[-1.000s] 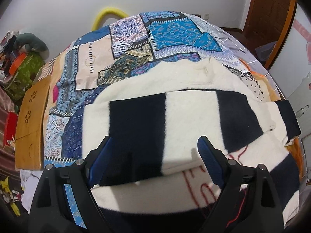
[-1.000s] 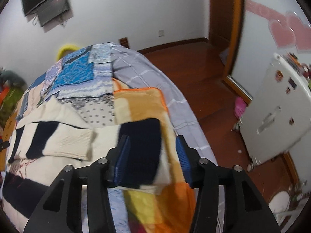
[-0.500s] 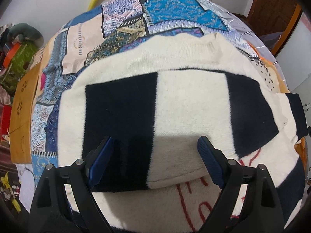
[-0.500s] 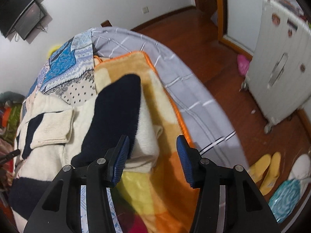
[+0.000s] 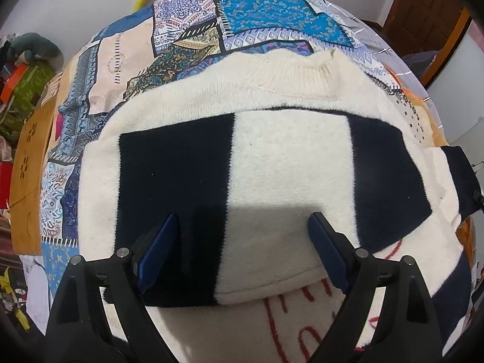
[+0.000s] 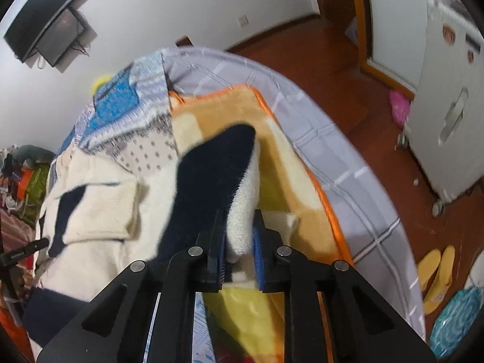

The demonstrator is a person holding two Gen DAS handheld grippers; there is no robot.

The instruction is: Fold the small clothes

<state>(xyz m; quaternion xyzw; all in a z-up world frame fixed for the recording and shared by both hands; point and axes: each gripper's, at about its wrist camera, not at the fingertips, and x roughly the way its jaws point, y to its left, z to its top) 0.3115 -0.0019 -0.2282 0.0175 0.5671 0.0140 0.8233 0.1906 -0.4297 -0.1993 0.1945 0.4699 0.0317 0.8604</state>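
A cream knitted sweater with wide navy blocks [image 5: 290,163] is laid flat on a bed under a patchwork bedspread in blues and beige [image 5: 187,30], ribbed collar toward the bed's far edge. One sleeve is already turned across the chest, its lower edge lying between the blue fingers [image 5: 157,248] of the left gripper [image 5: 242,242]. That gripper is spread wide, fingers poised just above the knit, nothing pinched.

At the bed's right edge, over a fleece blanket of orange and yellow checks [image 6: 290,163], the other sleeve, navy above and cream beneath [image 6: 224,169], is seen. The right gripper [image 6: 239,242] has just been closing, and its jaws are now clenched on this sleeve: cream knit is pressed between the pads [image 6: 260,251]. The right wrist view is blurred, so the depth of the bite cannot be read exactly.

Step in hand, as judged: the second sleeve is to be brought inward over the body.

- The sleeve is best lifted only enough to clear the blanket, so that the body is not dragged.
- It should be carried across toward the folded sleeve and laid square with it.
- The left gripper could be lowered onto the body as an anchor while the pull is made.
- Release is best delayed until the sleeve lies flat, or the thick knit may spring back.
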